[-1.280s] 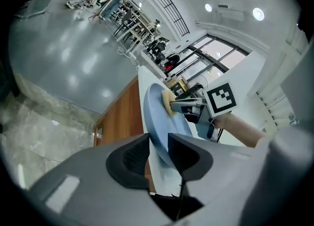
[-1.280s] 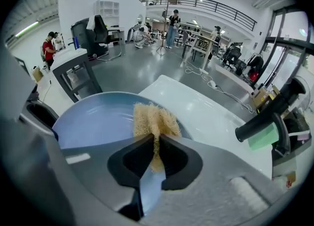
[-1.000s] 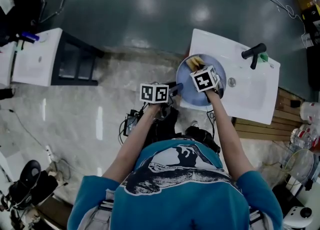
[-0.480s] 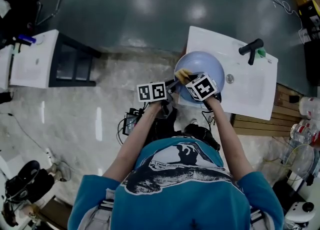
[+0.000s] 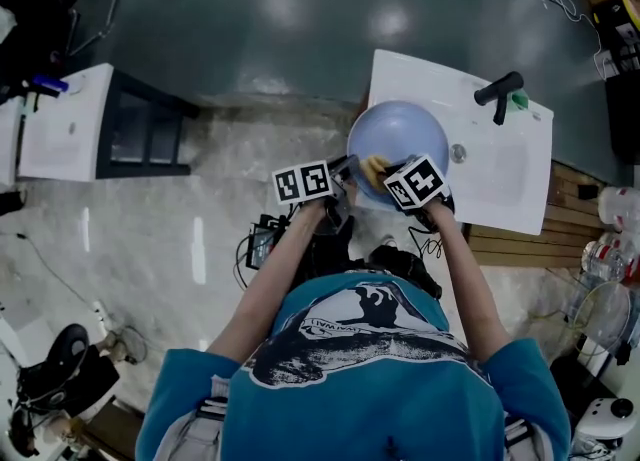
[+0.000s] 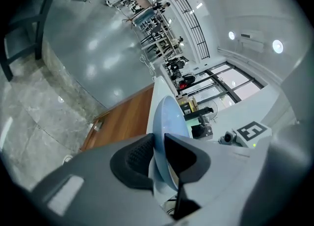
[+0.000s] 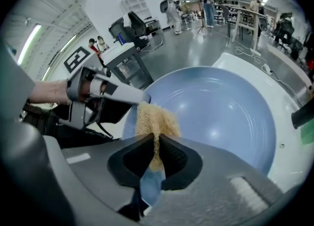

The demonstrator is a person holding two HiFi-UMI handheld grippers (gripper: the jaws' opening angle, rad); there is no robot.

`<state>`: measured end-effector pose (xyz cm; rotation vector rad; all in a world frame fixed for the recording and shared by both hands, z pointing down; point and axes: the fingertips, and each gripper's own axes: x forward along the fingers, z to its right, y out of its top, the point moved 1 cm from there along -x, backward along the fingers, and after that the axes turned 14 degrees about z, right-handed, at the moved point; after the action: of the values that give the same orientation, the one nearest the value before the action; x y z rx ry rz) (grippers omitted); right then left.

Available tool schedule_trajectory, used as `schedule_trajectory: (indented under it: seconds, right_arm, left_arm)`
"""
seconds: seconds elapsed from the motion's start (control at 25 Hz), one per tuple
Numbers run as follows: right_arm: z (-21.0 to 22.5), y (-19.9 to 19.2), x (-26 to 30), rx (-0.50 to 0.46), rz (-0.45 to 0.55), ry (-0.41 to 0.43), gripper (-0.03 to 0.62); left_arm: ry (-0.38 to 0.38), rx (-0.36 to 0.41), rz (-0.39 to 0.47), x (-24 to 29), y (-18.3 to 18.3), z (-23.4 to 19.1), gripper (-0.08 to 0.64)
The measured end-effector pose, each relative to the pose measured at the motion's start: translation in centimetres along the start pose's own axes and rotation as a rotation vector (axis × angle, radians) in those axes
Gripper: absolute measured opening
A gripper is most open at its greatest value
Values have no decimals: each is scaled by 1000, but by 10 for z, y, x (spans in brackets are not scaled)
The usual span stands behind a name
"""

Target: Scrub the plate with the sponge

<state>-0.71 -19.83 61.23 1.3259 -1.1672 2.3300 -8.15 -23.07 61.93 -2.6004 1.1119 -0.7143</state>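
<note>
Plate (image 5: 395, 134), held over the sink (image 5: 500, 169), may slip and fall if the right gripper (image 7: 158, 154), fingers pinching the sponge (image 7: 154, 119), rubs hard while the left gripper (image 6: 156, 154) is closing its fingers on the rim.

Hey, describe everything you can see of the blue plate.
The plate is round, pale blue, smooth and glossy like glazed ceramic, with a shallow well. It overhangs the white sink at its edge. The left gripper is closing its jaws on the near rim, which lies between them. The yellow sponge in the right gripper presses its inner face near that rim.
</note>
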Motion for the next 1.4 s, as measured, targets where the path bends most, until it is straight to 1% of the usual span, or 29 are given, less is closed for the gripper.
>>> schedule_trajectory:
  seconds: [0.12, 0.2, 0.36, 0.6, 0.68, 0.84, 1.0, 1.16, 1.24, 1.32, 1.4]
  right_arm:
    - [-4, -22, -10, -47, -88, 11, 31]
    - [0, -34, -17, -48, -120, -3, 31]
    - [20, -47, -31, 6, -141, -56, 31]
    - [63, -49, -43, 102, -134, -153, 31]
    - [75, -47, -45, 127, -122, -179, 32]
    - [99, -38, -47, 147, -99, -241, 32]
    - [124, -23, -47, 167, -55, -315, 32]
    - [142, -5, -42, 171, -10, -370, 32]
    - [146, 6, -37, 142, 6, -404, 32]
    - [146, 17, -33, 87, 10, -443, 32]
    - [143, 22, -35, 38, -27, -495, 31]
  left_arm:
    - [-2, 8, -2, 1, 1, 1, 86]
    - [-1, 17, -7, 1, 2, 1, 86]
    - [-6, 33, -17, 1, 2, 1, 87]
    - [-9, 64, -32, 0, 2, 2, 91]
    - [-9, 65, -33, 0, 1, 2, 92]
    - [-10, 65, -33, -1, 1, 1, 92]
    - [-14, 68, -34, -1, 0, 1, 95]
    - [-22, 63, -27, -2, -1, 2, 97]
    - [-23, 61, -22, -2, 0, 2, 97]
    - [-19, 64, -20, -2, 0, 2, 97]
    - [-13, 65, -18, -2, -1, 2, 95]
